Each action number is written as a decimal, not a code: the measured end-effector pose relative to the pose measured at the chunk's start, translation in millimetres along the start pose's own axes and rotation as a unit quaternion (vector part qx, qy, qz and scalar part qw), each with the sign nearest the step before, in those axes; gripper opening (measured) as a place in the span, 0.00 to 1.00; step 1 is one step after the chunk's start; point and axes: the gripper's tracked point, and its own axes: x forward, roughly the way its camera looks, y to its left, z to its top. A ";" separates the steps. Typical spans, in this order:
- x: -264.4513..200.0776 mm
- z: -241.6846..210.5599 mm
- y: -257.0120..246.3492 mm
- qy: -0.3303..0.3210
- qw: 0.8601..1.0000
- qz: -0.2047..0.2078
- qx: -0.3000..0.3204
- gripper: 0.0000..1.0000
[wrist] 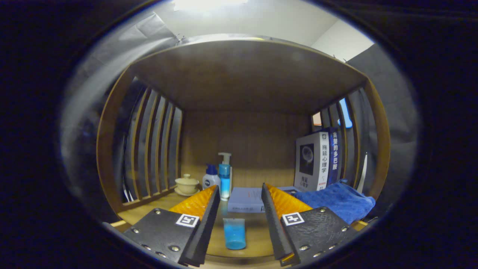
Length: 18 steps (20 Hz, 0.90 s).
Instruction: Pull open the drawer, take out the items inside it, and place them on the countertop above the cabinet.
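Now my gripper (239, 194) hangs spread, nothing pinched. Blue cup (235, 233) at 6 o'clock btwn fingers on countertop (257, 228): looks light, slick plastic, so grab mid-wall.

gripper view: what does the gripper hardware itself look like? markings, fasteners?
The gripper has two wedge-shaped fingers that taper toward their tips, with a ribbed, diamond-textured upper surface. Each finger sits on a flat plate fixed with round silver screws along the edges. Each plate carries a small square black-and-white fiducial tag. No cables visible.
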 end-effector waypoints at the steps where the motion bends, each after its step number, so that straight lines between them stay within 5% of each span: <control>1: -7.2 14.2 -0.3 -0.004 1.000 0.003 0.000 0.66; 8: -122.6 52.3 3.5 -0.012 0.997 0.035 -0.064 0.70; 18: -243.6 -33.2 -15.8 0.102 0.994 -0.026 -0.043 0.74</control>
